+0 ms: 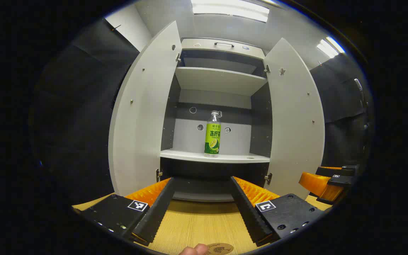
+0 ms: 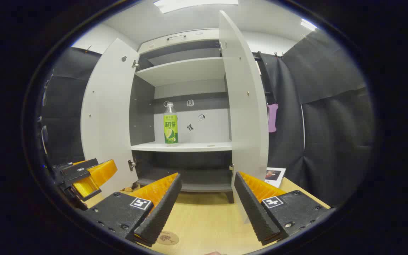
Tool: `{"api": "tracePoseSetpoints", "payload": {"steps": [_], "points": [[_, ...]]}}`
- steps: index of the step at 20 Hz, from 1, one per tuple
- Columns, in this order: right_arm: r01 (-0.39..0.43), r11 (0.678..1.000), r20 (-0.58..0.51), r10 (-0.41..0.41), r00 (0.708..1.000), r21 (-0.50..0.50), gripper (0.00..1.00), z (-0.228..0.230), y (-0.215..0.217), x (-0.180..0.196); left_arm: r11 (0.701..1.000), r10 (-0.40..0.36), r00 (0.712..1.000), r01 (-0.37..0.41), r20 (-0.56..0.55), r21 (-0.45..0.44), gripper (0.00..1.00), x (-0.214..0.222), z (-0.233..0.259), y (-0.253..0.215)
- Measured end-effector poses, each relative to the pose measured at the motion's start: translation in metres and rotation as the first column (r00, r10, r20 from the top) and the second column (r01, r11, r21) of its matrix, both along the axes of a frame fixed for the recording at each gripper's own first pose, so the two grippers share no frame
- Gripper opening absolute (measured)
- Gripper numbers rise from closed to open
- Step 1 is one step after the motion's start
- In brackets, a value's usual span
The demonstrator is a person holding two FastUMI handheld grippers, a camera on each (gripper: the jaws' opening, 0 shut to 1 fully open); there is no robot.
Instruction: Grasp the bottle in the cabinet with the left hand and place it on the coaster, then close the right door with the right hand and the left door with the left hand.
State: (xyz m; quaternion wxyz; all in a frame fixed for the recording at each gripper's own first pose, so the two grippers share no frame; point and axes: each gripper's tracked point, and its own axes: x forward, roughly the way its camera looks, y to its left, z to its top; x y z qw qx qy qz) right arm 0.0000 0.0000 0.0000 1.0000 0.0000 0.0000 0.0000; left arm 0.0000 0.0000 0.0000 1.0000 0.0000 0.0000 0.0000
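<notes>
Cabinet (image 1: 221,81) doors wide, bottle (image 1: 212,134) upright straight ahead of left gripper (image 1: 201,209), both grippers released; reach not begun, next advance left, clamp bottle.

Green-and-yellow label on the bottle (image 1: 212,134); pale grey cabinet (image 1: 221,79) (dark inside); light wood-grain table (image 1: 200,223).

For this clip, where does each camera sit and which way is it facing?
Left gripper view: rides the left gripper, faces squarely into the open cabinet at the bottle; its own open fingers show, a fingertip by the coaster, and the right gripper at right.
Right gripper view: rides the right gripper, faces the cabinet from further right, past the right door; its own open fingers show, and the left gripper at left.
Shared: cabinet, bottle, both doors, coaster, wooden table.
</notes>
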Motion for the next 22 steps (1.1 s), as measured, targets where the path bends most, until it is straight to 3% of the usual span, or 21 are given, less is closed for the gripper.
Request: {"api": "tracePoseSetpoints", "payload": {"steps": [1, 2, 6, 7, 8, 9, 11, 17, 19, 21, 22], "points": [[0.000, 1.000, 0.001, 0.000, 1.000, 0.001, 0.99, 0.000, 0.000, 0.000, 1.000, -0.002, 1.000, 0.002, 0.001, 0.000, 0.95, 0.000, 0.000, -0.001], [0.000, 1.000, 0.001, 0.000, 1.000, 0.002, 0.94, 0.000, 0.000, 0.000, 1.000, -0.004, 1.000, 0.004, 0.001, 0.000, 0.95, -0.001, 0.000, -0.001], [0.000, 1.000, -0.001, 0.000, 1.000, 0.000, 0.99, -0.001, 0.001, -0.001, 1.000, -0.003, 1.000, 0.003, 0.001, 0.001, 0.95, 0.000, 0.000, 0.000], [0.001, 1.000, -0.002, -0.001, 1.000, 0.000, 0.94, -0.001, 0.000, -0.001, 1.000, -0.002, 1.000, 0.002, 0.000, 0.002, 0.94, 0.000, 0.000, 0.000], [0.002, 1.000, -0.002, -0.002, 1.000, 0.002, 0.99, -0.001, 0.000, -0.001, 1.000, -0.001, 1.000, 0.001, -0.001, 0.002, 0.95, 0.000, -0.001, 0.000], [0.002, 1.000, -0.003, -0.002, 1.000, 0.003, 0.94, -0.002, 0.000, 0.000, 1.000, 0.000, 1.000, 0.000, -0.002, 0.002, 0.95, 0.000, -0.001, 0.001], [0.003, 1.000, -0.006, -0.003, 1.000, 0.004, 0.99, -0.002, 0.000, 0.000, 1.000, 0.001, 1.000, -0.001, 0.000, 0.003, 0.95, 0.000, 0.000, 0.001], [0.017, 1.000, 0.011, -0.017, 1.000, 0.003, 0.94, 0.002, -0.003, -0.001, 1.000, 0.004, 1.000, -0.004, 0.000, 0.006, 0.94, 0.002, 0.001, 0.004], [0.021, 1.000, 0.013, -0.021, 1.000, 0.002, 0.99, 0.003, -0.004, -0.001, 1.000, 0.001, 1.000, -0.001, 0.006, 0.001, 0.95, 0.007, 0.005, 0.003], [0.020, 1.000, 0.013, -0.020, 1.000, 0.003, 0.94, 0.003, -0.004, 0.000, 1.000, -0.014, 1.000, 0.015, 0.014, -0.013, 0.94, 0.020, 0.015, 0.000], [0.017, 1.000, 0.007, -0.017, 1.000, 0.004, 0.99, 0.002, -0.003, 0.001, 1.000, -0.025, 0.999, 0.026, 0.022, -0.013, 0.94, 0.029, 0.022, -0.003]]}}
